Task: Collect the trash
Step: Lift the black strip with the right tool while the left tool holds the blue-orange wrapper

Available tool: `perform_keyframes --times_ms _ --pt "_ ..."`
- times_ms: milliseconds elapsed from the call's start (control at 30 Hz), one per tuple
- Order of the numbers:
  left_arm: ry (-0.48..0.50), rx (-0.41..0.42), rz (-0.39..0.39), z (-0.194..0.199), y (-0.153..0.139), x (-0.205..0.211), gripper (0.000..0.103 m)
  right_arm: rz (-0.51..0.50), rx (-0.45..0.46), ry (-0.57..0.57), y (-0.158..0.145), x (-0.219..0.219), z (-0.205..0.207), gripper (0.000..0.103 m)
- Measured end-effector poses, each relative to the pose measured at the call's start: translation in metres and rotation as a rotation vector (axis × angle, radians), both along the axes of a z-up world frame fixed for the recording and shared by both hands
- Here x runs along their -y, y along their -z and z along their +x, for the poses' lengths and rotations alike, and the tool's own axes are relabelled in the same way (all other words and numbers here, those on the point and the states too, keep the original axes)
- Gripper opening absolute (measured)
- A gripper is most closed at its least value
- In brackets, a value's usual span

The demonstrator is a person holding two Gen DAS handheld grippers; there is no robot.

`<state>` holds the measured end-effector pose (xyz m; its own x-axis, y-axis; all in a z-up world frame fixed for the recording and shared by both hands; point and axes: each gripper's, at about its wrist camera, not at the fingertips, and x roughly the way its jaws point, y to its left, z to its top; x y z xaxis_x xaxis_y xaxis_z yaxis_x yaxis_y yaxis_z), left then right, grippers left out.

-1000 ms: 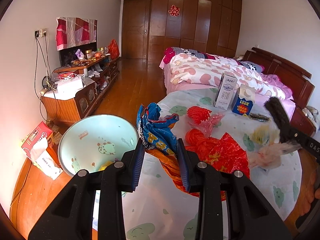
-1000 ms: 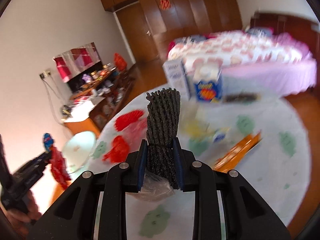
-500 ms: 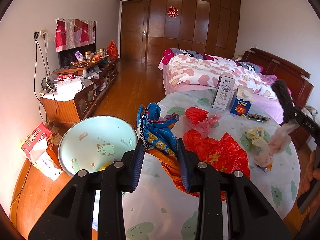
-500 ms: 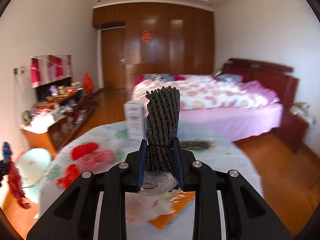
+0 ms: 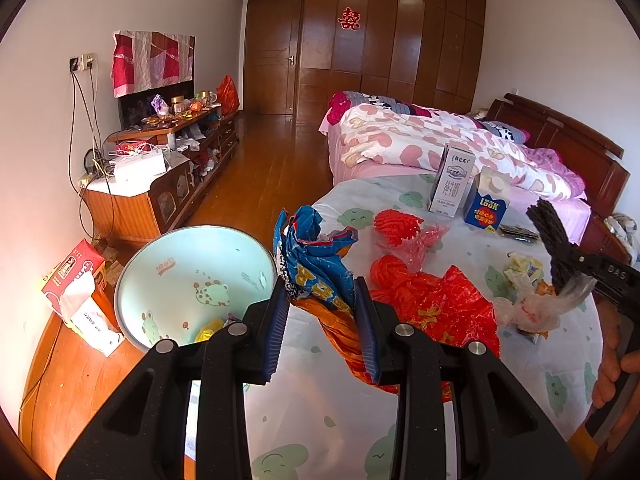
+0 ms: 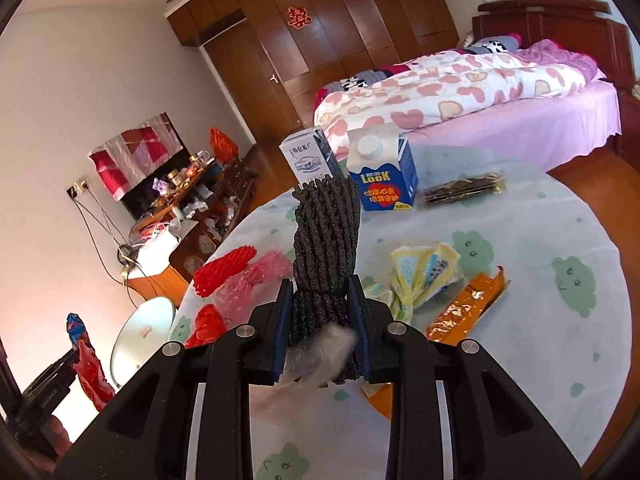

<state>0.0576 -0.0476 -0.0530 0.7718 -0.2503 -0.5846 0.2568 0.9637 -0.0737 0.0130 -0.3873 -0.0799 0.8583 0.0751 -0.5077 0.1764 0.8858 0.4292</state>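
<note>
Left wrist view: left gripper [image 5: 322, 312] fingers pinching blue-and-orange wrapper [image 5: 314, 264] just beside trash bin [image 5: 192, 276], likely for dropping in; right gripper [image 6: 320, 320] clamping dark bundle [image 6: 326, 236] above tabletop [image 6: 520, 320], well apart from bin.

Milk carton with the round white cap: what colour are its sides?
Blue, with a white top; clearest in the right wrist view.

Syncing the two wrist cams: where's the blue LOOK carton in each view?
Left wrist: blue LOOK carton stands upper right on the table, right of the white milk carton, in front of the bed.
Right wrist: carton sits upper centre, just right of the black bundle clamped in the right gripper.
Shared landmark: the white milk carton, beside it in both.
</note>
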Motion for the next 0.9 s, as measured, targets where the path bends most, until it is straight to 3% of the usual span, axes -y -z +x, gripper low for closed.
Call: perform_keyframes --times_ms 100,200,233,433,500,567,733,900 --pt "0.001 0.000 -0.002 0.000 0.000 0.000 0.032 0.001 -0.008 -0.011 -0.002 0.004 -0.011 0.030" --pt "-0.003 0.003 -0.006 0.000 0.000 -0.002 0.032 -0.141 -0.039 0.054 -0.002 -0.001 -0.023 0.027" --pt "-0.004 0.003 -0.007 0.000 0.000 -0.002 0.032 -0.153 -0.048 0.062 -0.002 -0.002 -0.024 0.021" --pt "0.000 0.001 -0.004 -0.001 0.001 -0.001 0.033 -0.168 -0.096 0.106 0.004 0.014 -0.030 0.021" --pt "0.000 0.004 -0.004 -0.001 0.000 -0.001 0.033 -0.211 -0.108 0.106 0.006 0.011 -0.028 0.030" --pt "0.000 0.004 -0.004 -0.001 0.001 -0.001 0.033 -0.244 -0.120 0.150 0.008 0.017 -0.032 0.045" --pt "-0.006 0.002 -0.002 0.000 0.000 -0.001 0.033 -0.298 -0.181 0.286 0.024 0.037 -0.035 0.053" --pt "-0.004 -0.006 -0.002 0.001 0.001 0.001 0.033 -0.253 -0.284 0.285 0.044 0.062 -0.025 0.050"
